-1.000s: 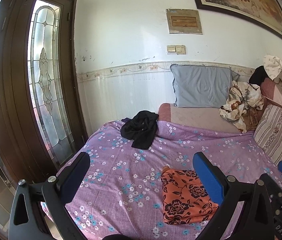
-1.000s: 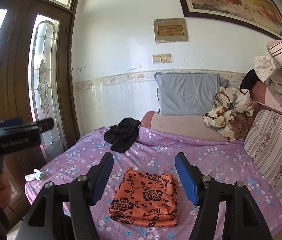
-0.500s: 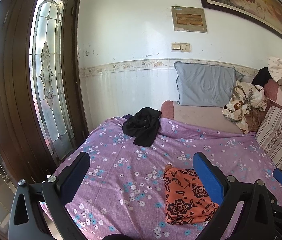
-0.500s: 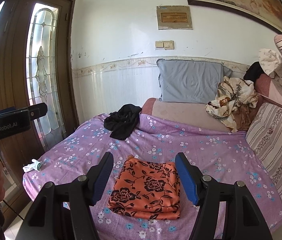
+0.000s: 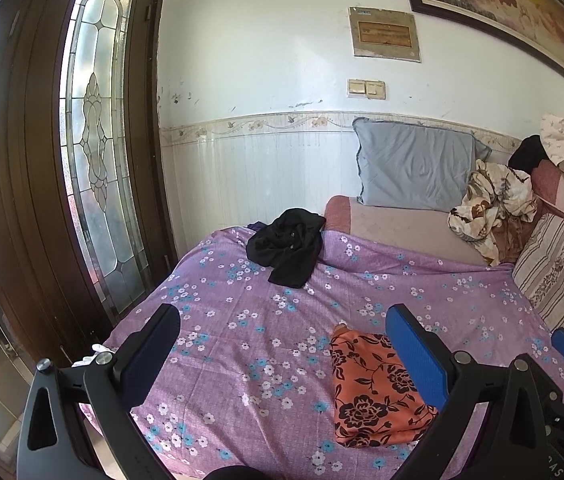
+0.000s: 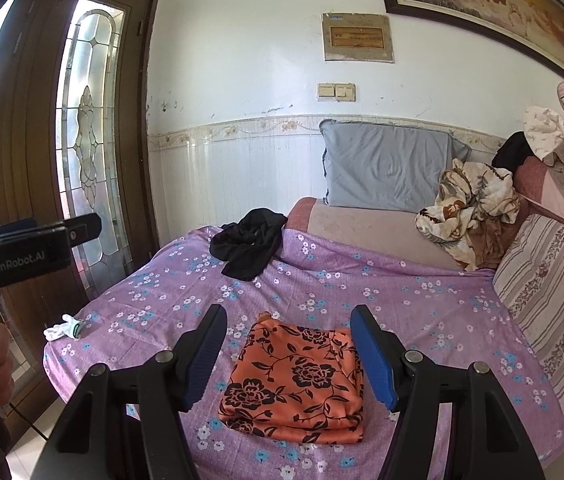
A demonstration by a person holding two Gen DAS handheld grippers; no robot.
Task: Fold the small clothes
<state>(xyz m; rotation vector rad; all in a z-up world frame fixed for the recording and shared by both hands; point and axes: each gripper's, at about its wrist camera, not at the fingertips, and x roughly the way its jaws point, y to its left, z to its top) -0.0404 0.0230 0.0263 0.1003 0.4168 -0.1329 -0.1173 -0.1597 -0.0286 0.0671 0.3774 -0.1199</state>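
Note:
A folded orange cloth with black flowers (image 6: 296,380) lies on the purple flowered bedsheet (image 6: 422,304) near the front edge. My right gripper (image 6: 288,354) hovers just in front of it, open, nothing between its blue pads. In the left wrist view the same orange cloth (image 5: 374,392) lies at the lower right, partly behind a blue finger. My left gripper (image 5: 282,356) is open and empty over the sheet (image 5: 242,320). A crumpled black garment (image 5: 288,246) lies at the far side of the sheet, and the right wrist view shows this black garment (image 6: 252,242) too.
A small white sock (image 6: 64,330) lies at the sheet's left front corner. A grey pillow (image 6: 388,168) leans on the wall, a crumpled patterned cloth (image 6: 468,204) beside it. A striped cushion (image 6: 554,292) bounds the right. A glazed wooden door (image 5: 94,168) stands left.
Both views have drifted slightly, so the bed and the orange cloth sit a little differently in frame. Both grippers stay open and empty; the clothes lie where they were.

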